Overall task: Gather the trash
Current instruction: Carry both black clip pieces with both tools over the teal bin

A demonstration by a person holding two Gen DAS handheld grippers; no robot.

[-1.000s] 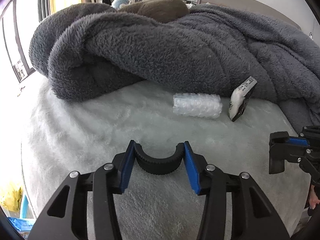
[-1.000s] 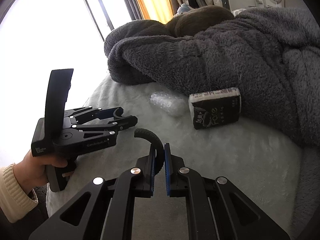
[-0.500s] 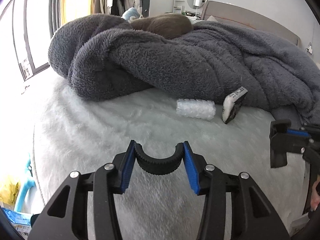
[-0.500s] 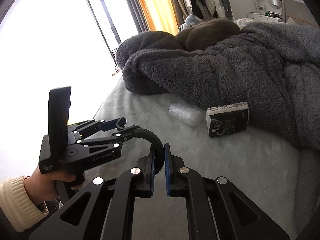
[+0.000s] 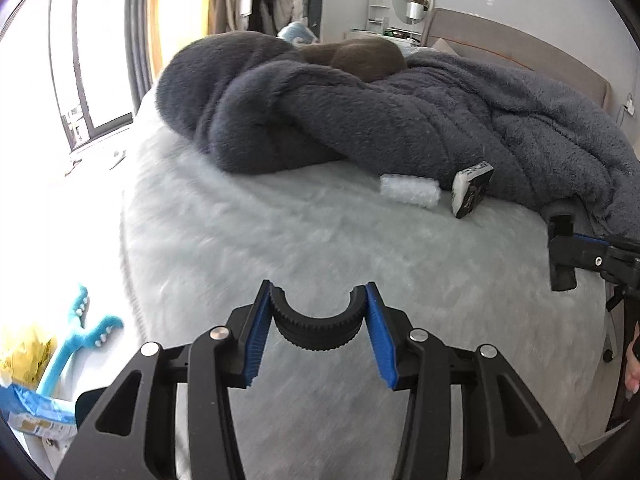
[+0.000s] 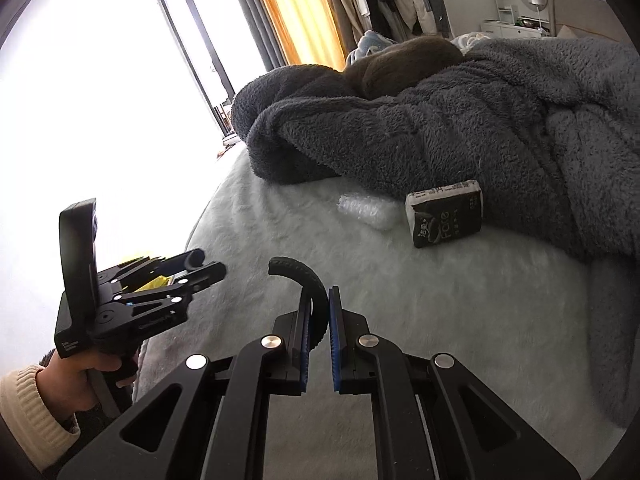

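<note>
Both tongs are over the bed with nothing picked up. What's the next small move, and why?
Probably ease the left tongs forward and to the right, toward the bubble-wrap roll. It lies loose on the bed beside the tissue pack and looks like the plainest trash. The left jaws stand apart and empty, while the right tongs are shut.
</note>
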